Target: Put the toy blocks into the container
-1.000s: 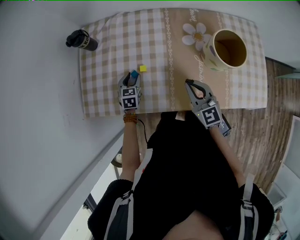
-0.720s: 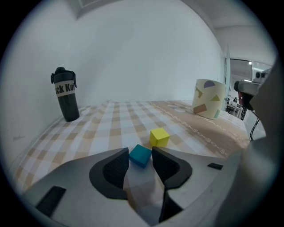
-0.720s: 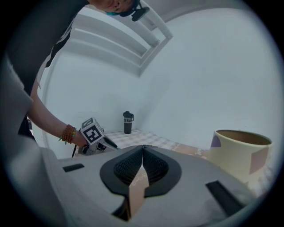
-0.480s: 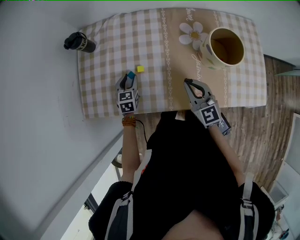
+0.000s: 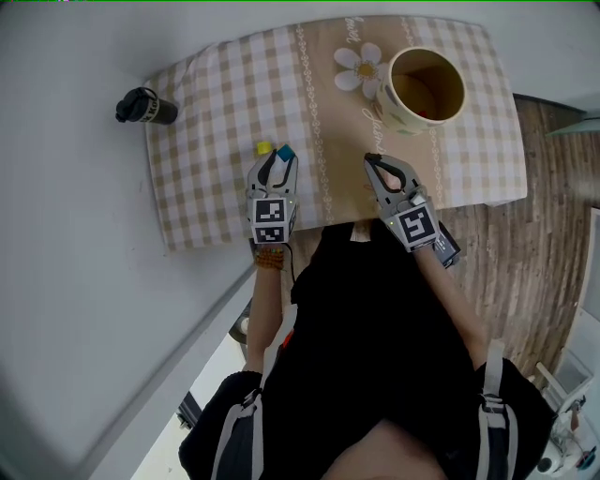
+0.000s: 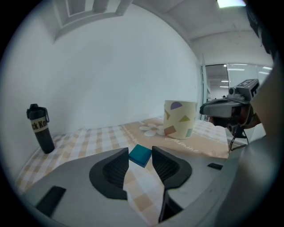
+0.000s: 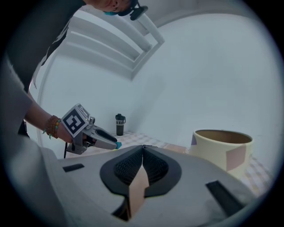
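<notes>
The left gripper [image 5: 279,159] fingers, just closed, pinch the blue block [image 6: 140,155] above the tabletop [image 5: 216,103] while the right gripper [image 5: 371,159] fingers sit clenched empty, so the carry should stay level until squarely over the container [image 6: 179,119].

Beige checked tablecloth [image 5: 216,103] beside plain white wall [image 6: 111,66]. Wood-plank floor [image 5: 553,234] on the right. Ceiling light [image 6: 230,3] lit overhead; glazed partition [image 6: 219,84] further back.

Your left gripper [image 5: 279,159] points toward 12 o'clock; its jaws have just been closing and now pinch the blue block [image 6: 140,155] at their tips. Your right gripper [image 5: 372,161], at its 3 o'clock, points toward 11 o'clock, jaws pressed together and empty.
</notes>
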The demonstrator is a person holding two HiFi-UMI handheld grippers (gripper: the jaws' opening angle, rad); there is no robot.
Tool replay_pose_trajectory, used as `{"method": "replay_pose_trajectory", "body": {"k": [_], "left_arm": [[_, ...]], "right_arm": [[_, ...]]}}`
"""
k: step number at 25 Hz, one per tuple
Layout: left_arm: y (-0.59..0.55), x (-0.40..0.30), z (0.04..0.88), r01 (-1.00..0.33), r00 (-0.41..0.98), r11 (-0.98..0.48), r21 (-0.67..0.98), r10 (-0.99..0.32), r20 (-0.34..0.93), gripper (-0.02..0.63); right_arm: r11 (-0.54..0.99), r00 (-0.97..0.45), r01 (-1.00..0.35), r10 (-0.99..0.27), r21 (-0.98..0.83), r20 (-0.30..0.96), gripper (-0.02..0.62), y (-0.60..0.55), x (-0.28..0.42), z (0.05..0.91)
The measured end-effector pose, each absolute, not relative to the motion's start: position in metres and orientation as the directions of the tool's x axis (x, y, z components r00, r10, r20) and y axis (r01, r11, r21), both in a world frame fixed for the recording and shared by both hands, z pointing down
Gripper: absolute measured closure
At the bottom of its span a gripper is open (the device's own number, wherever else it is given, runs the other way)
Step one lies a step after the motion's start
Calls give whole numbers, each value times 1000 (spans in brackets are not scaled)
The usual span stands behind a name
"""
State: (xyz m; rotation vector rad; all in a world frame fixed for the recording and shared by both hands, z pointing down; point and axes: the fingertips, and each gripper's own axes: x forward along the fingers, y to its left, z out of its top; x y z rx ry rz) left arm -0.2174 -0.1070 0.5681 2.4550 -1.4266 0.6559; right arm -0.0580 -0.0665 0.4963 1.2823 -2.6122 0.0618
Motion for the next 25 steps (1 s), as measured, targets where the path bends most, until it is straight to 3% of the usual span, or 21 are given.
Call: {"method": "replay_pose_trajectory", "body": {"k": [12,25], "left_arm": [[-101,-74,528,-701,652,-713,-4,-643,401,440],[-82,0,523,-606,725,-795,-19,-562,398,442]], "right_arm": [[473,-451,-879,-866,63,215,589,-56,31,489],[392,-374,-919,-904,51,210,589,-41,88,492]]}}
